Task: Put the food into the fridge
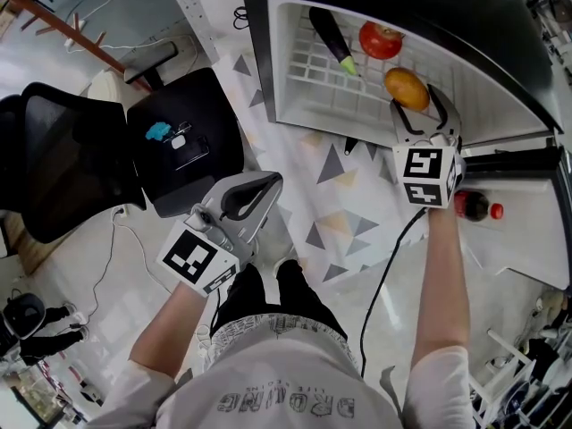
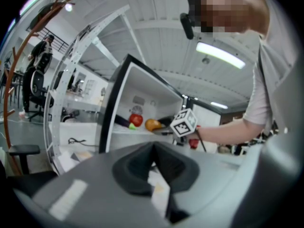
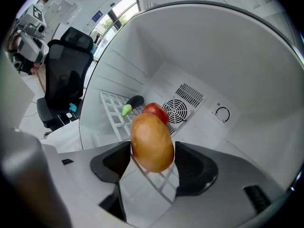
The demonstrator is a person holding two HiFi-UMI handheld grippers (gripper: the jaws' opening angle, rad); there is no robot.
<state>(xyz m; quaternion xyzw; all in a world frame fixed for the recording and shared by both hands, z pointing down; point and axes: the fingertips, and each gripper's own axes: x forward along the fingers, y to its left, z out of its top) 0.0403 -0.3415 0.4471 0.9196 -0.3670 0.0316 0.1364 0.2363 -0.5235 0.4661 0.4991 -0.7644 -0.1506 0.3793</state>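
Note:
The small fridge [image 1: 268,61] stands open, and on its white wire shelf [image 1: 313,83] lie a dark eggplant [image 1: 331,36] and a red apple [image 1: 381,39]. My right gripper [image 1: 420,101] reaches into the fridge, shut on an orange-brown oval fruit [image 1: 407,88] at its fingertips. In the right gripper view that fruit [image 3: 151,142] hangs between the pads just over the shelf, with the apple [image 3: 156,112] and the eggplant [image 3: 133,102] behind it. My left gripper [image 1: 266,184] is shut and holds nothing, low over the floor in front of the fridge.
A red bottle [image 1: 474,206] sits in the open fridge door at the right. At the left stand a black office chair [image 1: 71,159] and a black seat [image 1: 183,141] with a small blue item on it. A patterned mat [image 1: 340,204] covers the floor.

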